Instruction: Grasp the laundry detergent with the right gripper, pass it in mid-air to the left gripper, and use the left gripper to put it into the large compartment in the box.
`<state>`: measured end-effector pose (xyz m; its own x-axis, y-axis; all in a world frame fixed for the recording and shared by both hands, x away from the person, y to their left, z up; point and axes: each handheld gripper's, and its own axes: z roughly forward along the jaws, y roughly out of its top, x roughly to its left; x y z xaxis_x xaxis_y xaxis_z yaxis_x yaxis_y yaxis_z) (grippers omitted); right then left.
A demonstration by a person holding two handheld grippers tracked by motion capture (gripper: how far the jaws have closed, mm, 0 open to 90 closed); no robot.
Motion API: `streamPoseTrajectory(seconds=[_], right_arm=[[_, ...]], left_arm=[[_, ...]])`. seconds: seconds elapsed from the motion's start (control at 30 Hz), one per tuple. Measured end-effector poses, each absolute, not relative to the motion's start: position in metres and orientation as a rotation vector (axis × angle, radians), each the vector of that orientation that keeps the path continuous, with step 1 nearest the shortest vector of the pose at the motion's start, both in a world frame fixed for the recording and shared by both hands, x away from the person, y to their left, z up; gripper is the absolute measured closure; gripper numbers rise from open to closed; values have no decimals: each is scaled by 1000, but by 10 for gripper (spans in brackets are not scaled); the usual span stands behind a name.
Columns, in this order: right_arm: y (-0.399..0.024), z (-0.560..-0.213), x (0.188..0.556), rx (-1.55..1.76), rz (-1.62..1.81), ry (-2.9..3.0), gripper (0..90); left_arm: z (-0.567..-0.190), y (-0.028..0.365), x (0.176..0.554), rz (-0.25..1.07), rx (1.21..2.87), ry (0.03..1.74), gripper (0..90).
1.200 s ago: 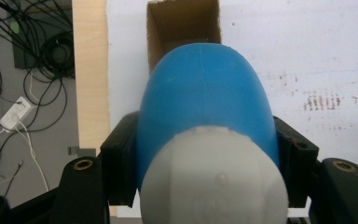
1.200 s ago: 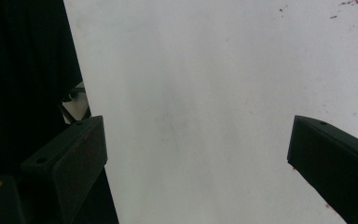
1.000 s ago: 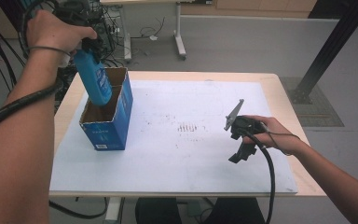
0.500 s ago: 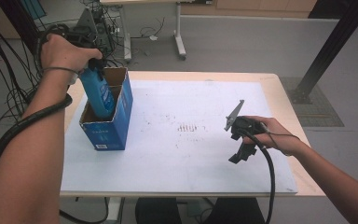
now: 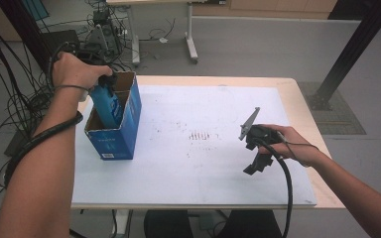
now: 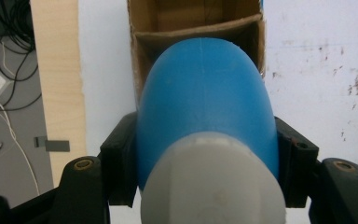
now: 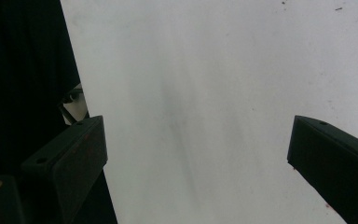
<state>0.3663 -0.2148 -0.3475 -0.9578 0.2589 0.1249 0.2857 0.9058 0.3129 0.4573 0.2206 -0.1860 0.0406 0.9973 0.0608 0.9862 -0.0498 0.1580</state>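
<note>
Step in hand: blue bottle going into the open carton, base first.

My left hand-held gripper [image 5: 106,82] is clamped on the blue bottle [image 6: 205,107] just below its white cap [image 6: 214,182]; the bottle's base sits inside the blue carton [image 5: 124,134], at the bench's [image 5: 287,89] left end. Next, I judge: lower straight, keeping off the cardboard divider [image 6: 196,30] and walls, then release. Tight fit; the carton stands close to the bench's edge. My right hand-held gripper [image 5: 250,153] rests with jaws apart, holding nothing, on clear white sheet [image 7: 214,93].
</note>
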Motion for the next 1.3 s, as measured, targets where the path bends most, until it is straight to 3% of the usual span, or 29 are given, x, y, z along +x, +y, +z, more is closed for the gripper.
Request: streamPoseTrajectory(seconds=[0.8, 1.3], right_arm=[[-215, -353, 366, -435, -518, -2972, 45], [-216, -353, 366, -453, -516, -2968, 45]], left_arm=[[-245, 220, 459, 170, 2256, 2159, 378], [-264, 216, 458, 152, 2284, 2159, 377]])
